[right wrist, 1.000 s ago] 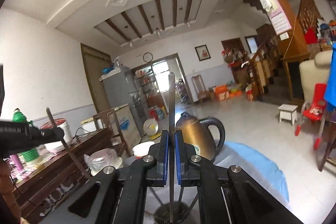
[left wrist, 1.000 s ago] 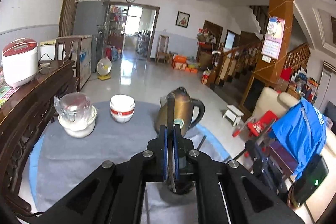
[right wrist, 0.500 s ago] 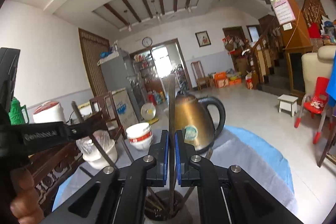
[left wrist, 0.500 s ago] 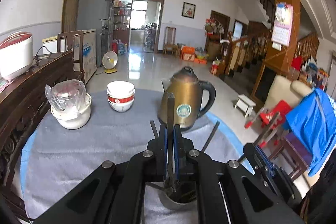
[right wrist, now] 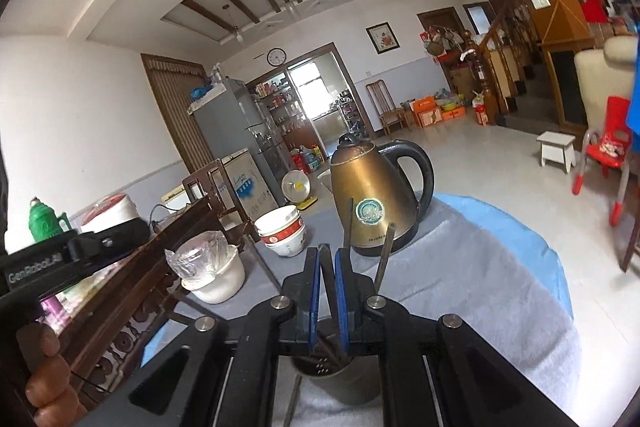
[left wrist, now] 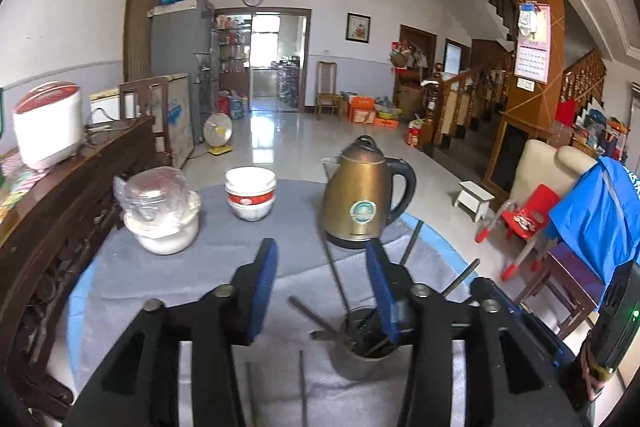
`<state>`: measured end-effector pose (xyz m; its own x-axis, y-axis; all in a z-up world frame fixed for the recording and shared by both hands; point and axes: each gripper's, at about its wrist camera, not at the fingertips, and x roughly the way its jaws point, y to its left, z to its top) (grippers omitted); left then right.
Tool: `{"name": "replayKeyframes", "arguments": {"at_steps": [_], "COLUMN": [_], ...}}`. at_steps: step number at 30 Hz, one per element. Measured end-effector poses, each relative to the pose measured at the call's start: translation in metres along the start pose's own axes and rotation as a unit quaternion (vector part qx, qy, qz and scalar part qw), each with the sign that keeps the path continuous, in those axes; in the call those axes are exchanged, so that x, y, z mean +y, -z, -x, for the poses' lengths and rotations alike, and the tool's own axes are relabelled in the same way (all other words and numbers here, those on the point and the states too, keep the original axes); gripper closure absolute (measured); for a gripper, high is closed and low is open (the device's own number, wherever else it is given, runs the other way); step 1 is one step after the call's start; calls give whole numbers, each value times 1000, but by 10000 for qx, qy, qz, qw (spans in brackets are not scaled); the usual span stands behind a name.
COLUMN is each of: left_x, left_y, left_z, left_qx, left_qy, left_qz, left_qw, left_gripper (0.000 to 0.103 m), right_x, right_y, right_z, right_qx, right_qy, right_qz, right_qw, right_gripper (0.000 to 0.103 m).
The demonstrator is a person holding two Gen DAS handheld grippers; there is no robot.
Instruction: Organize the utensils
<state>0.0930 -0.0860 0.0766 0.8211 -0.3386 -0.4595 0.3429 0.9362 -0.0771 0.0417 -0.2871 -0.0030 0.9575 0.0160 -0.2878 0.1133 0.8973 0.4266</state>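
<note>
Dropping utensils into the holder, by the look of it: left gripper (left wrist: 322,285), jaws just parted to middling width, nothing between the pads, one released chopstick (left wrist: 336,277) leaning in the metal cup (left wrist: 362,347) at 5 o'clock from the fingertips. Right gripper (right wrist: 327,287) nearly shut, a thin stick seemingly still between the pads, though hard to tell. Cup (right wrist: 340,381) directly below at 6 o'clock. Next: parting the right jaws, then fetching the loose sticks (left wrist: 303,387) lying on the grey cloth (left wrist: 160,279).
</note>
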Motion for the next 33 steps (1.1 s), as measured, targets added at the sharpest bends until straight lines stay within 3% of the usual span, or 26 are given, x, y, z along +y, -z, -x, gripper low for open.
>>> {"name": "replayKeyframes", "arguments": {"at_steps": [7,8,11,20,33], "left_x": [20,23,28,36,80], "left_y": [17,21,32,65,85], "left_z": [41,47,61,99,144], "left_qx": [78,141,323,737,683], "left_qy": [-359,-391,-503,-836,-1377], "left_qz": [166,199,207,20,87], "left_qw": [9992,9989,9980,9938,9881], "left_gripper": [32,30,23,19,17], "right_x": [15,19,29,66,105], "right_y": [6,8,13,29,52], "right_z": [30,37,55,101,117], "right_qx": [-35,-36,-107,-157,329], "right_qy": [-116,-148,-191,-101,-256], "right_qz": [-39,-44,-24,426,587], "right_qw": [9999,9999,9998,9989,9974], "right_gripper": [83,75,29,29,29]}}
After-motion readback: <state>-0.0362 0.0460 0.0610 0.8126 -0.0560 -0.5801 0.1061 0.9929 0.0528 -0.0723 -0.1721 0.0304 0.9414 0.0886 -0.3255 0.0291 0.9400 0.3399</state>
